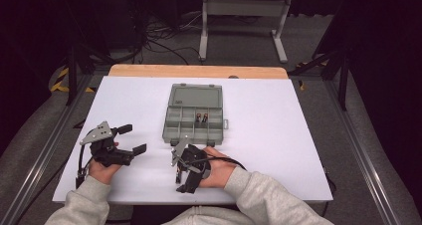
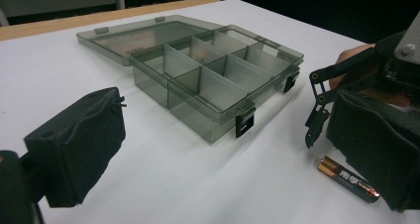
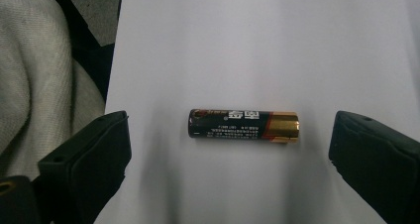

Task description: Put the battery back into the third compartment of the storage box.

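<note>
R gripper (image 3: pixel 230 149) fingers wide, battery (image 3: pixel 244 126) between, untouched, near table edge.

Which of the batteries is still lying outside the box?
The battery on the white table between the right hand-held gripper's open jaws. The other two already sit in a compartment of the grey box.

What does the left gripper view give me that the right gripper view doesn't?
Left gripper view alone: the open compartment box with its lid laid back, and the right gripper beside the battery. Right gripper view alone: the battery's full length, lying crosswise between that gripper's open jaws, and a pale sleeve. Both share the battery and the white table.
</note>
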A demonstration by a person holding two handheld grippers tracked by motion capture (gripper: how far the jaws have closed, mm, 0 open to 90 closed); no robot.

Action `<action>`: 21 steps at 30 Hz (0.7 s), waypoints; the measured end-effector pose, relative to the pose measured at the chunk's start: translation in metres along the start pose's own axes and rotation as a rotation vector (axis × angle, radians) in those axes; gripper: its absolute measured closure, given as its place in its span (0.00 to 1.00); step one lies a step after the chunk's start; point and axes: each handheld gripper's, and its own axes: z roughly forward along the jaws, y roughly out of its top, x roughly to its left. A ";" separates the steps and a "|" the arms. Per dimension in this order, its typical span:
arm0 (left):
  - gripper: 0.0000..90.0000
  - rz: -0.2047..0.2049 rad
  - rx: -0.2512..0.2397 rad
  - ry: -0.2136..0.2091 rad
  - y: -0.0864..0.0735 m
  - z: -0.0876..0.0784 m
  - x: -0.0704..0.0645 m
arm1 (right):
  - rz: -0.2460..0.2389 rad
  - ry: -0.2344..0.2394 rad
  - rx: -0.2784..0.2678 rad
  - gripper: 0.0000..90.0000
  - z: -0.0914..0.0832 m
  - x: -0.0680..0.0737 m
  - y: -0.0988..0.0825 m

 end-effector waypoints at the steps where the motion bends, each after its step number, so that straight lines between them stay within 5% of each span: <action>1: 0.02 -0.001 -0.001 0.000 0.000 0.000 0.000 | -0.001 0.001 0.001 0.05 0.000 0.000 0.000; 21: 0.02 0.001 0.008 -0.002 0.000 0.000 0.000 | -0.013 -0.060 0.003 0.34 0.003 0.000 0.006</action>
